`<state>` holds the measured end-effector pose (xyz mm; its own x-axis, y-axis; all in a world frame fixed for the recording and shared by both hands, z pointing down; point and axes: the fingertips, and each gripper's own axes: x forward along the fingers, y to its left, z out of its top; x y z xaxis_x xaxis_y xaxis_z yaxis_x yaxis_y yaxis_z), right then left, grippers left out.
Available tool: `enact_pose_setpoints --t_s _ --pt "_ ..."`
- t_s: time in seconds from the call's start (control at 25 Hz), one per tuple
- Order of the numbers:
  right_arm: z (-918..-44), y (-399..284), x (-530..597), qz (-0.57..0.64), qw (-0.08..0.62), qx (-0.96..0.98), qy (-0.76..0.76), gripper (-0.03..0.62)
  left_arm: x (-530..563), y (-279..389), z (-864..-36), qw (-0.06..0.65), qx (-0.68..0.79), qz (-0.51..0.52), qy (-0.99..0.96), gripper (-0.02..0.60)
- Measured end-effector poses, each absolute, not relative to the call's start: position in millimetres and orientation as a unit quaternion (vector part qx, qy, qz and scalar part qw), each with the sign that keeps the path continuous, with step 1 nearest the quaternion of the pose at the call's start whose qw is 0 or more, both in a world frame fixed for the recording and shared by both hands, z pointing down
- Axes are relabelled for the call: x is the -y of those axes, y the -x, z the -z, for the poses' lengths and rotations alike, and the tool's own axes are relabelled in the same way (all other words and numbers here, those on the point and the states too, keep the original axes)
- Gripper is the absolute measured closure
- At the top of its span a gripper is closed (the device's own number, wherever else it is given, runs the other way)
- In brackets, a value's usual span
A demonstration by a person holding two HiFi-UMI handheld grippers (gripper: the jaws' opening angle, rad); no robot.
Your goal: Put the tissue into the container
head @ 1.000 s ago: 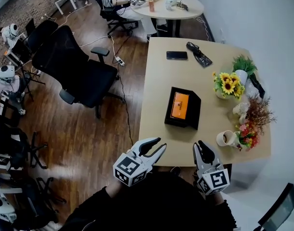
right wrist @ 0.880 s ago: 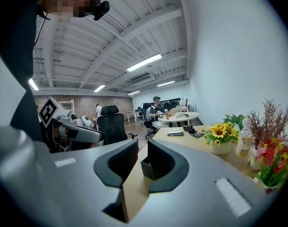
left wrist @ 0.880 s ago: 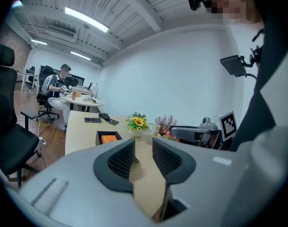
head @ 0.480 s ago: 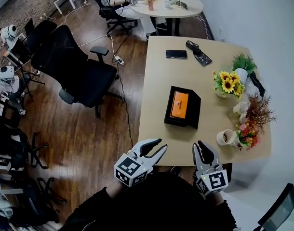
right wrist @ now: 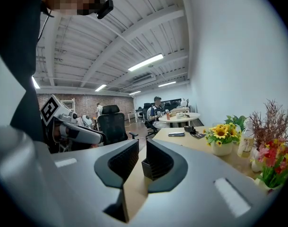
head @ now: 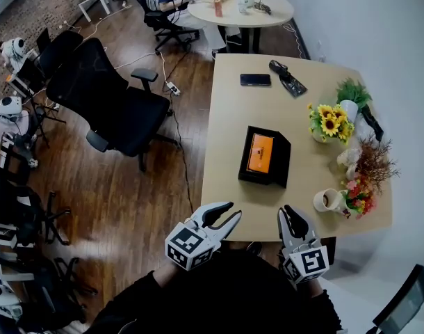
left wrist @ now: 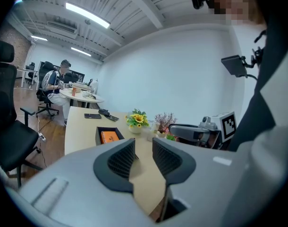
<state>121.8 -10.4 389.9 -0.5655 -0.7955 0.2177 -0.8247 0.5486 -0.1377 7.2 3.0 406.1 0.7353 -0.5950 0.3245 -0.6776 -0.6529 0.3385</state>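
Claws: left claw (head: 233,209) and right claw (head: 290,211) are both closed down to a narrow slit, nothing held, and are kept at the 6 o'clock edge of the counter (head: 229,117). A black box (head: 281,160) is seen mid-counter at 12 o'clock, well apart from both, with an orange pack (head: 261,152) lying inside. No loose tissue can be made out. If that pack is the tissue, placement looks done; otherwise nothing is started.
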Motion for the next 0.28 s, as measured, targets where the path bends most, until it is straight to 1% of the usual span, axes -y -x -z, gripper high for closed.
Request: enact_pose_setpoints --t_s 0.28 --pt "-396.6 -125.2 10.2 -0.116 0.072 0.877 -0.46 0.543 -1.8 -10.4 -410.6 0.227 0.349 -0.096 -0.904 0.485"
